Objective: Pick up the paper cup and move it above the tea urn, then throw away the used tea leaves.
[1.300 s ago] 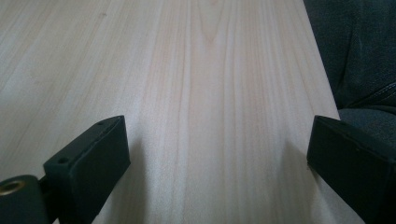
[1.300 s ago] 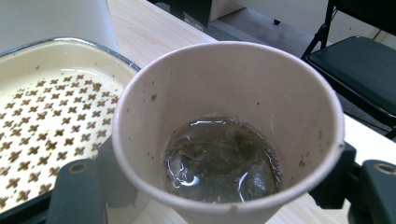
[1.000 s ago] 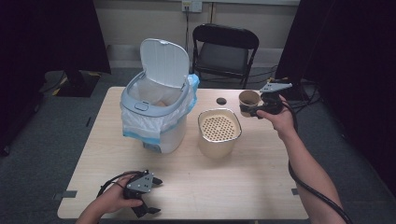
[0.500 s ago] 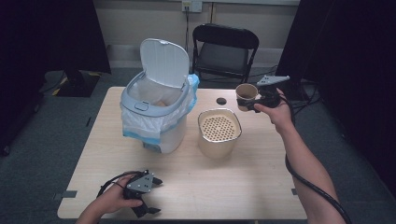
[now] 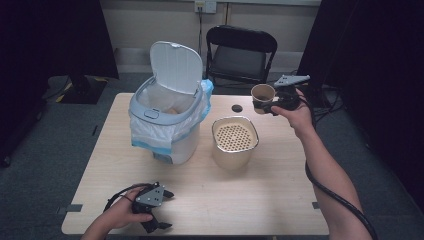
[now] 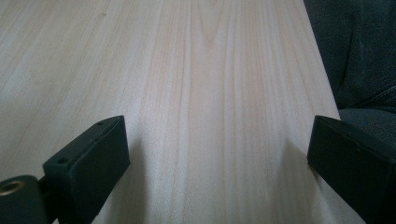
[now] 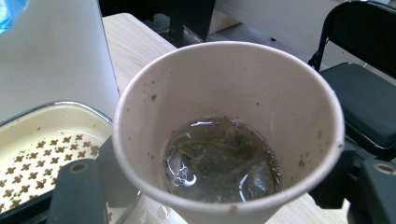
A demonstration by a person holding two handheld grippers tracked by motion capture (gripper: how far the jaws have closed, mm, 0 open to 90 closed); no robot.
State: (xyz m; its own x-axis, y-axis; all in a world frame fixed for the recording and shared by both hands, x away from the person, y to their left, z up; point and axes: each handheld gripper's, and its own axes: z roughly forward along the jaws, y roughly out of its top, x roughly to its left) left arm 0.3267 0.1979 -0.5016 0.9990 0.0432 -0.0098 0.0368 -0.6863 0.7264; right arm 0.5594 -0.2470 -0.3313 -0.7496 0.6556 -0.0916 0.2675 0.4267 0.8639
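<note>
My right gripper [image 5: 266, 105] is shut on a brown paper cup [image 5: 262, 96], held upright in the air above the table's far right corner. In the right gripper view the cup [image 7: 229, 126] holds murky liquid with a tea bag and dregs at the bottom. A cream bowl with a perforated strainer insert [image 5: 234, 140] stands on the table left of and below the cup. My left gripper [image 5: 162, 210] rests open near the front edge of the table [image 6: 201, 88], with nothing between its fingers [image 6: 93, 154].
A white bin [image 5: 167, 117] with its lid up and a blue-edged liner stands left of the strainer bowl. A small black lid [image 5: 237, 108] lies near the far edge. A black folding chair [image 5: 241, 52] stands behind the table.
The right gripper has lifted the cup off the table and carried it slightly left. The left gripper has stayed still.
</note>
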